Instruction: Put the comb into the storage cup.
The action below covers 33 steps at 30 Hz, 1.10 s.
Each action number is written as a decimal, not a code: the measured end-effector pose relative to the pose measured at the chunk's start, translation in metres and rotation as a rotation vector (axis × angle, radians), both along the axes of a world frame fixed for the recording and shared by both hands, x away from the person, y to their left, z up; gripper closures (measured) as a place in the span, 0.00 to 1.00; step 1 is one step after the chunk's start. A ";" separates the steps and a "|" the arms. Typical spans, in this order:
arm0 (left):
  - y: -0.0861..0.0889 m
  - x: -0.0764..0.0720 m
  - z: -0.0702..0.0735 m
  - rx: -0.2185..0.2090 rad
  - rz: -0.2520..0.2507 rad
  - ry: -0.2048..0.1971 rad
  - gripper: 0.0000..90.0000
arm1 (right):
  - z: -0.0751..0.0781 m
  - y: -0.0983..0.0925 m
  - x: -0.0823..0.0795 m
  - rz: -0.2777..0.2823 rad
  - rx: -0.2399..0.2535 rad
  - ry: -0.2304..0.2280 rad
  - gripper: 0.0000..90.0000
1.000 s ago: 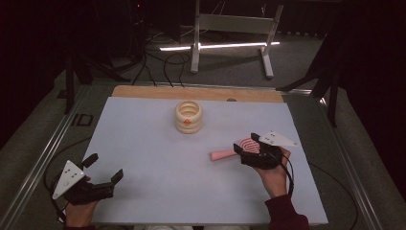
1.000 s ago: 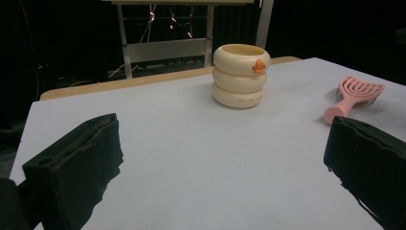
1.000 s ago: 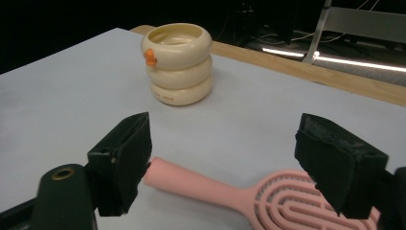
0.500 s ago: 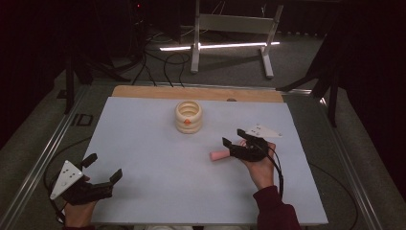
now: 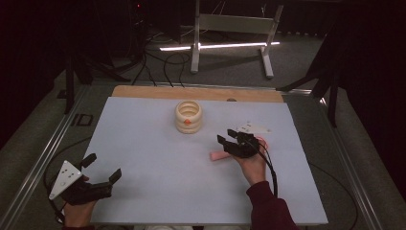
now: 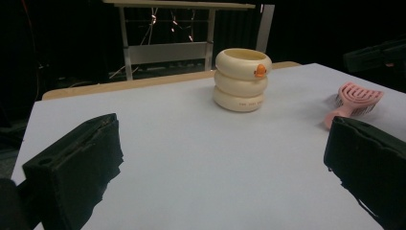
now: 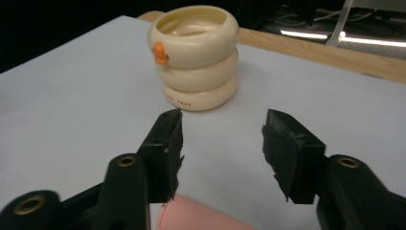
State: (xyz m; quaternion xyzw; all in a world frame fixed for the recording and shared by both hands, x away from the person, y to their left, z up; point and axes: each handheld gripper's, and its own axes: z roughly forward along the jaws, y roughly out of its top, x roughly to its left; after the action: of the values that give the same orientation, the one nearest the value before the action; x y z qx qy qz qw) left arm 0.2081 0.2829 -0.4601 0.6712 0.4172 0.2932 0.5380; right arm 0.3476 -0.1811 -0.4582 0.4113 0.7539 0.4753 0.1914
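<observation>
Right gripper (image 5: 233, 139) now over pink brush (image 5: 219, 155)

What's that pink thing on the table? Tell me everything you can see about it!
It looks like a pink hairbrush, smooth like plastic. Its rounded head has open slots on the back and dark bristles underneath, and a plain handle sticks out towards the near side of the table. It lies flat on the pale blue table top, off to one side of the cream ringed cup. The right gripper hovers over the handle with its jaws apart, not squeezing it.
</observation>
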 end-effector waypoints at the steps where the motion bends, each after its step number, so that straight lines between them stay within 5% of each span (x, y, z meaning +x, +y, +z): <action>1: 0.000 0.000 0.000 -0.002 0.000 -0.001 0.00 | -0.001 0.001 0.001 -0.002 -0.003 0.007 0.58; 8: 0.000 0.000 0.000 -0.001 0.003 0.001 0.00 | -0.010 0.011 0.007 -0.011 -0.041 0.045 0.99; 33: 0.002 -0.001 0.001 -0.004 0.019 -0.008 0.00 | -0.038 0.034 0.020 0.050 -0.190 0.195 1.00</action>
State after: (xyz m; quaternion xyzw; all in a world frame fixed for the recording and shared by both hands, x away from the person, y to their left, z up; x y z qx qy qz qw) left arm 0.2067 0.2851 -0.4594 0.6650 0.4219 0.3003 0.5381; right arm 0.3676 -0.1471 -0.4960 0.4165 0.8205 0.3643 0.1435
